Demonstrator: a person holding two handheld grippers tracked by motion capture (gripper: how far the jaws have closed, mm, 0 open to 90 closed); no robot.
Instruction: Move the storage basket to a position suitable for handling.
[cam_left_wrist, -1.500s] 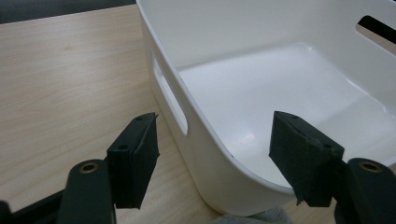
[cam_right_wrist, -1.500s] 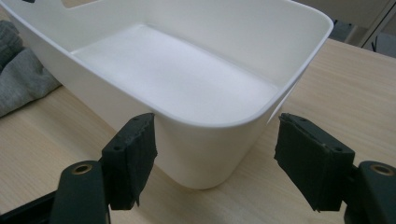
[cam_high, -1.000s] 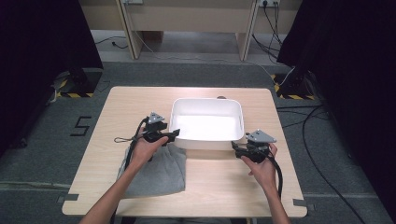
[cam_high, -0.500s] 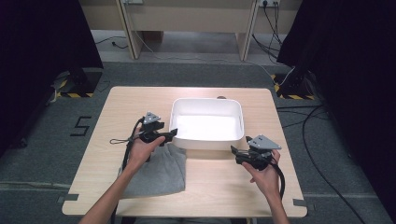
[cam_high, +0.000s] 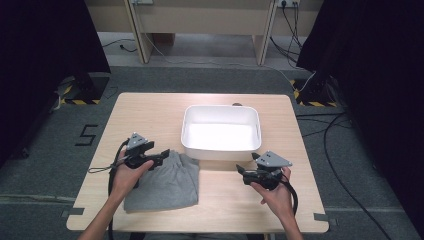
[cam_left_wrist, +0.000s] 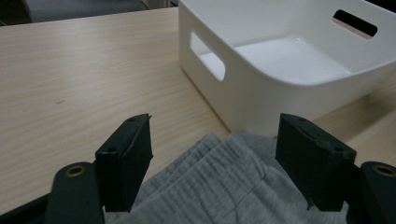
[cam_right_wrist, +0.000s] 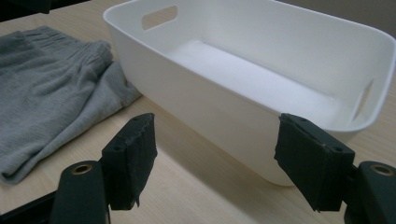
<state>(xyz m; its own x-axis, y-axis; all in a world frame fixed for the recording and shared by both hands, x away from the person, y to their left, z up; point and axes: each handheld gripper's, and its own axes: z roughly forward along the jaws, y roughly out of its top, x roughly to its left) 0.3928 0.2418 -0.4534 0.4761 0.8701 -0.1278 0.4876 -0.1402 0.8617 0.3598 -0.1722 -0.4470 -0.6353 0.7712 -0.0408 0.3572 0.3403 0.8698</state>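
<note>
A white plastic bin (cam_high: 221, 109) with handle slots stands empty at the middle of the wooden table (cam_high: 145, 117). A folded grey garment (cam_high: 162, 184) lies flat just left of and in front of it. My left gripper (cam_high: 164, 154) hovers over the garment's far edge, jaws open and empty; its own view has the grey cloth (cam_left_wrist: 224, 186) below the left gripper (cam_left_wrist: 215, 126) and the bin's corner (cam_left_wrist: 252, 98) ahead. My right gripper (cam_high: 240, 171) is open in front of the bin. In its view, the right gripper (cam_right_wrist: 215, 123) faces the bin wall (cam_right_wrist: 210, 107), the garment (cam_right_wrist: 46, 102) to the left.
Cables (cam_high: 107, 172) trail from both grippers toward the near table edge. Bare tabletop lies left of the bin and along the front right. Beyond the table are a grey carpet floor (cam_high: 200, 80), desk legs and dark curtains on both sides.
Both grippers have drawn back toward the near edge. The left one also slid left, from beside the bin to over the garment's far edge. Both jaws stay open.
</note>
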